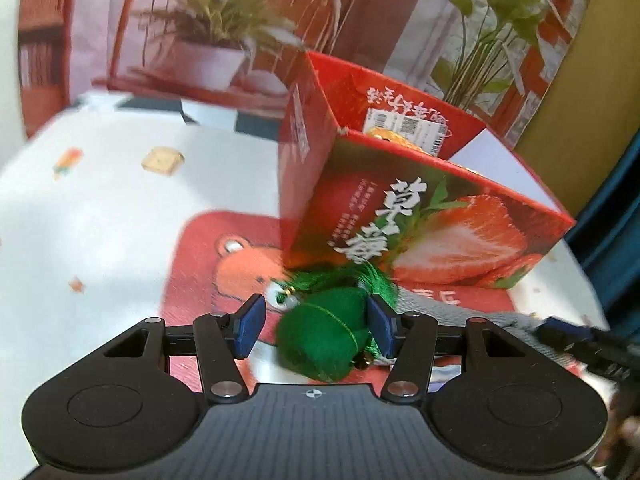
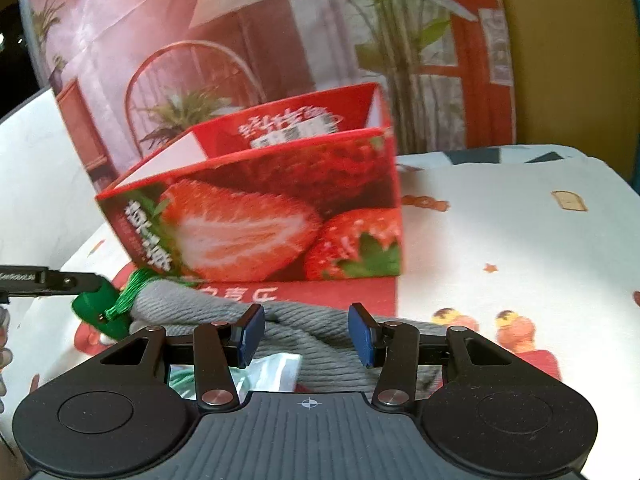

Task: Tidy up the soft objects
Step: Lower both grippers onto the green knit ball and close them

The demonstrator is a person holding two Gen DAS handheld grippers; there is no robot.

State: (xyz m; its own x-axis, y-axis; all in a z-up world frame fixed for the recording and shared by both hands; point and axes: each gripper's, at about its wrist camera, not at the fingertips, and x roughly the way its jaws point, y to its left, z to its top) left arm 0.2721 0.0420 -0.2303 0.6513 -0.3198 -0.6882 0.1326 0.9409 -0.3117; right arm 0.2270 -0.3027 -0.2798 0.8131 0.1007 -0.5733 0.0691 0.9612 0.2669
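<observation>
A green plush charm (image 1: 324, 332) with a tassel and a small bell lies on the red bear mat (image 1: 200, 264) in front of the strawberry box (image 1: 432, 224). My left gripper (image 1: 316, 326) is open around it; the right pad touches it, the left pad stands apart. A grey knitted cloth (image 2: 308, 328) lies beside the charm (image 2: 100, 312). My right gripper (image 2: 306, 334) is open with its jaws on either side of a fold of the cloth. The box (image 2: 272, 216) stands open-topped just behind; something orange shows inside it.
The white printed tablecloth (image 1: 100, 208) spreads to the left and, in the right wrist view (image 2: 520, 240), to the right. A printed backdrop with plants (image 1: 208, 32) stands behind the table. A clear plastic wrapper (image 2: 276, 368) lies under the cloth.
</observation>
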